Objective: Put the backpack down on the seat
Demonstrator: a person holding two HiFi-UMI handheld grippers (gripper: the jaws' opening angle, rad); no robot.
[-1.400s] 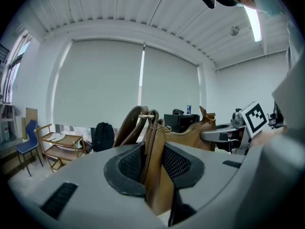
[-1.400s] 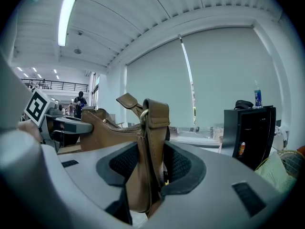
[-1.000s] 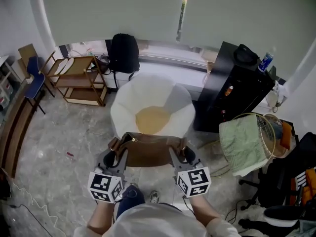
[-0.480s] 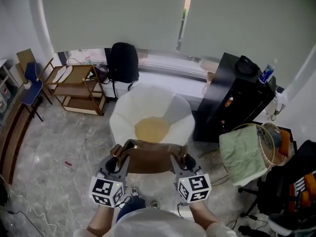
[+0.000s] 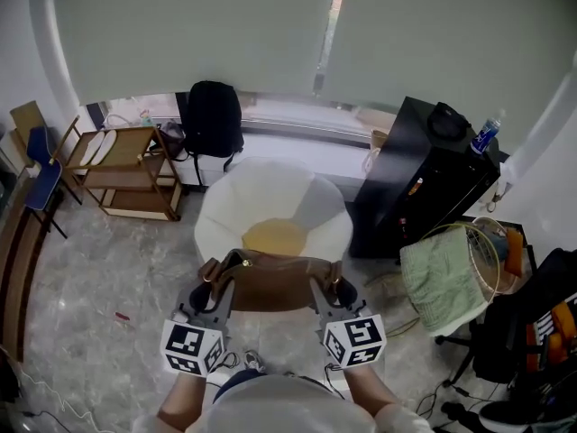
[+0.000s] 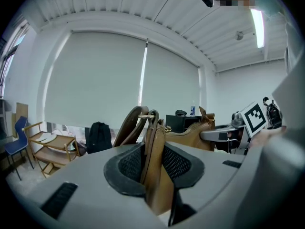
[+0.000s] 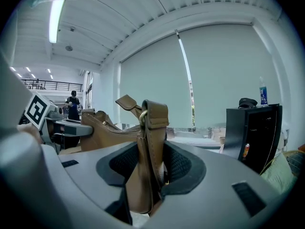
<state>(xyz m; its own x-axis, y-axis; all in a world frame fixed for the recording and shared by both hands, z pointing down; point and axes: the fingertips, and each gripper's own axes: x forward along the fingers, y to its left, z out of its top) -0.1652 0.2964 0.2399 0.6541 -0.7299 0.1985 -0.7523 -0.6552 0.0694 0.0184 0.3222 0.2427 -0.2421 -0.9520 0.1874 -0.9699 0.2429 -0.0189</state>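
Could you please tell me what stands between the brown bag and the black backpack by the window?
The white armchair with its yellow cushion, in the head view: brown bag in front, black backpack behind.

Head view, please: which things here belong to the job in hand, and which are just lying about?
In the job: brown bag, left gripper, right gripper, white chair.
Lying about: black backpack, wooden trolley, black cabinet, green towel.

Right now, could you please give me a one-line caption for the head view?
Left gripper and right gripper hold a brown bag by its ends in front of a white chair.
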